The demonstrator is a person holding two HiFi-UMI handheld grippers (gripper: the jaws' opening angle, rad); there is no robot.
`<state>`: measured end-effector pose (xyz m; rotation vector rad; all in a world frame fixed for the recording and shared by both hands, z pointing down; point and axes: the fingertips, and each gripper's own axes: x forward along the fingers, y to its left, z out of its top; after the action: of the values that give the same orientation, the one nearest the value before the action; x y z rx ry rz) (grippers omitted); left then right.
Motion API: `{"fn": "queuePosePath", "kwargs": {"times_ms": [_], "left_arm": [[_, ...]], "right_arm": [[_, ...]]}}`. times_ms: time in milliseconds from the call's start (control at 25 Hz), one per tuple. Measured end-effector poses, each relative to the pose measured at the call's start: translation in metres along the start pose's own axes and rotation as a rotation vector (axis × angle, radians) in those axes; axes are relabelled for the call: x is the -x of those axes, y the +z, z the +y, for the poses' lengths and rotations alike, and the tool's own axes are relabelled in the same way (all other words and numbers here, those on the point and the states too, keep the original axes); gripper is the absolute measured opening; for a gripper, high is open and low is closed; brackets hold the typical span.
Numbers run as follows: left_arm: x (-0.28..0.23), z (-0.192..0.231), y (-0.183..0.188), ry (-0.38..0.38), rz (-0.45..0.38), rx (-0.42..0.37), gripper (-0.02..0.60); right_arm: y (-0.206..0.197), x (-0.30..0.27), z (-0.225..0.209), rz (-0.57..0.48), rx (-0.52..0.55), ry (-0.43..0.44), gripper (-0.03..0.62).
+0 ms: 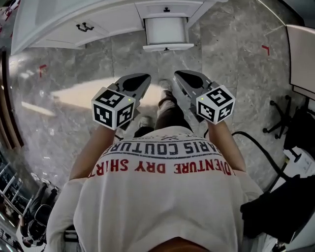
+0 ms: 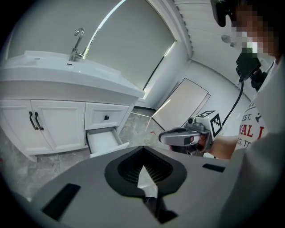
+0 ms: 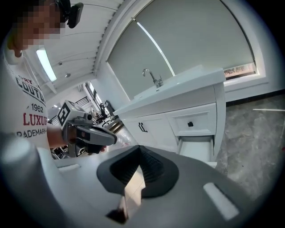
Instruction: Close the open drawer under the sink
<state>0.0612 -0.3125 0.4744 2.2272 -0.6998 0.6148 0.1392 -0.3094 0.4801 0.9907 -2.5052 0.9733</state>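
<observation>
The drawer (image 1: 165, 30) is white and shallow, pulled well out of the vanity (image 1: 59, 24) beneath a closed upper drawer (image 1: 166, 9), and its inside looks bare. Its front panel shows edge-on from the head view, its knob only a dark speck. In the right gripper view that panel is hidden behind the gripper's body. The left gripper (image 1: 141, 80) and right gripper (image 1: 182, 78) each have jaws pressed together on nothing. They hang side by side above the marble floor (image 1: 231, 59), with the drawer well ahead, between their lines.
</observation>
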Motion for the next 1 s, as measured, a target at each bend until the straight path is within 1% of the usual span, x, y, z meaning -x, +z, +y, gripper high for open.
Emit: {"fn": "queuePosePath", "kwargs": {"times_ms": [120, 200, 400, 480, 600, 720, 920, 1000], "left_arm": [[-0.006, 0.008, -0.016, 0.000, 0.015, 0.023, 0.002], [-0.010, 0.013, -0.020, -0.001, 0.010, 0.029, 0.002], [-0.021, 0.036, -0.033, 0.026, 0.021, 0.042, 0.002], [-0.026, 0.043, -0.037, 0.038, 0.030, 0.045, 0.002], [-0.034, 0.051, -0.039, 0.040, 0.031, 0.070, 0.002], [-0.042, 0.062, -0.043, 0.048, 0.039, 0.092, 0.002], [-0.061, 0.081, -0.042, 0.054, 0.036, 0.129, 0.002], [-0.068, 0.088, -0.040, 0.055, 0.028, 0.138, 0.002]], "right_arm": [[-0.019, -0.011, -0.005, 0.027, -0.014, -0.001, 0.000], [-0.024, -0.017, -0.015, 0.033, -0.001, -0.024, 0.000], [-0.035, -0.036, -0.054, 0.042, 0.063, -0.139, 0.000], [-0.042, -0.044, -0.073, 0.049, 0.059, -0.175, 0.000], [-0.056, -0.059, -0.109, 0.073, 0.049, -0.237, 0.000], [-0.076, -0.080, -0.147, 0.121, 0.040, -0.291, 0.000], [-0.134, -0.117, -0.196, 0.276, 0.007, -0.333, 0.000], [-0.149, -0.127, -0.210, 0.316, -0.006, -0.347, 0.000]]}}
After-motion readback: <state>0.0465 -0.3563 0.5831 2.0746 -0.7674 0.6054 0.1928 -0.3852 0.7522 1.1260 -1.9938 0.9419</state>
